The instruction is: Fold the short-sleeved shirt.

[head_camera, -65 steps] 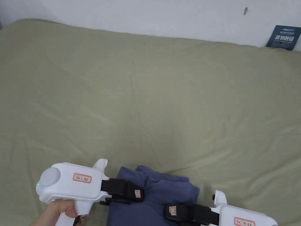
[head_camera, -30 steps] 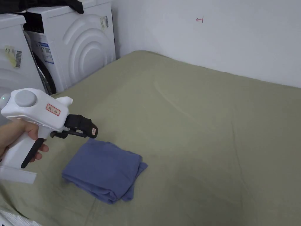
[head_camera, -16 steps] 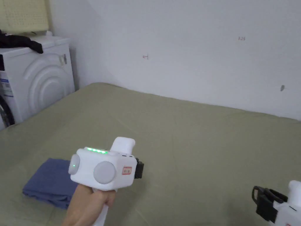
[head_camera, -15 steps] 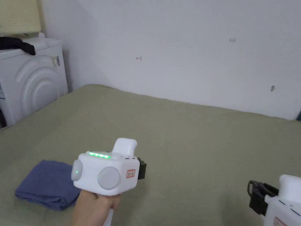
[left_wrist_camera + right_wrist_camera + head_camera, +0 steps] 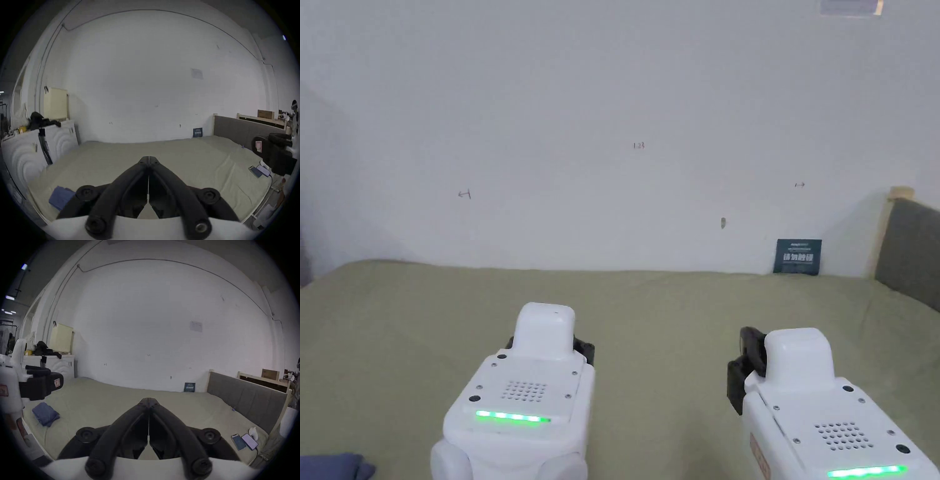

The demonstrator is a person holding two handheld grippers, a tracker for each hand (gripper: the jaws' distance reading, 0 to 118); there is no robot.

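The blue short-sleeved shirt (image 5: pixel 45 414) lies folded into a small square near the left edge of the olive bed (image 5: pixel 100 400); it also appears in the left gripper view (image 5: pixel 60 197) and as a sliver at the bottom left of the head view (image 5: pixel 334 467). My left gripper (image 5: pixel 148 157) is held level above the bed, jaws closed together, holding nothing. My right gripper (image 5: pixel 148 398) is beside it to the right, also shut and empty. Both white bodies rise at the bottom of the head view, the left gripper (image 5: pixel 550 344) and the right gripper (image 5: pixel 747 365), well away from the shirt.
White washing machines (image 5: pixel 24 154) with dark clothes on top stand left of the bed. A grey headboard (image 5: pixel 246 400) borders the right side. Two phones (image 5: pixel 244 442) and a small white object lie at the bed's right corner. A dark card (image 5: pixel 797 256) leans against the wall.
The head camera has swung right and up, so the shirt has slid to the frame's bottom left. Both grippers have come up side by side, pointing at the wall; the shirt lies released.
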